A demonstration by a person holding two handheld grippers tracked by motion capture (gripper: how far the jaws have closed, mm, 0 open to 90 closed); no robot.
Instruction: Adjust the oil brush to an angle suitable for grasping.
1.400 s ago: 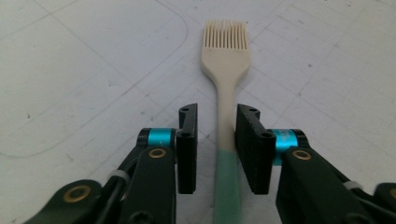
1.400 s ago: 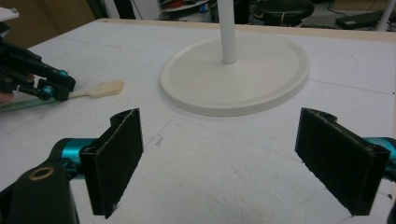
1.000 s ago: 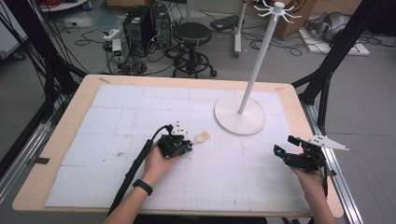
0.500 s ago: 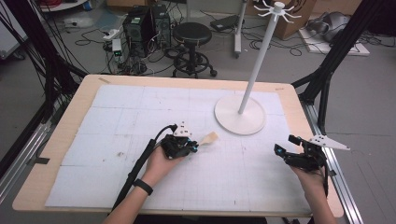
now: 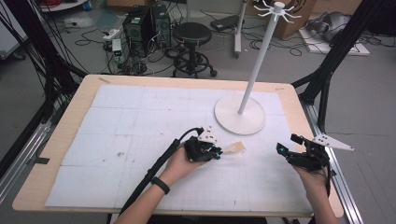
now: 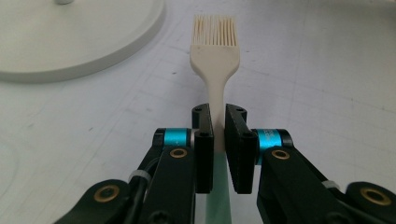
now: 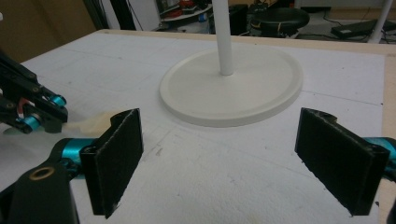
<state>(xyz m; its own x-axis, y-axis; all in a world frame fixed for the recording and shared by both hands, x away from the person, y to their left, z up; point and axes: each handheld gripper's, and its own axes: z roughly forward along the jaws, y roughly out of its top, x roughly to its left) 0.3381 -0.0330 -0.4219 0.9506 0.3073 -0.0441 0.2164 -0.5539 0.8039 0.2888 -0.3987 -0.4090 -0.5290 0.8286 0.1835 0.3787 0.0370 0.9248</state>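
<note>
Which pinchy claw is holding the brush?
The left gripper: its fingers are squeezed shut on the cream brush. The right gripper is wide open and holds nothing.

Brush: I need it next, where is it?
High view: the brush is at centre, held by the left tongs, just below the stand's base.

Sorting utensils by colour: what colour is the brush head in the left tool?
Cream, bristles and neck alike, on the brush; clearest in the left gripper view.

One brush point(image 6: 215, 56), one stand point(image 5: 240, 115), two tools point(image 5: 215, 153)
</note>
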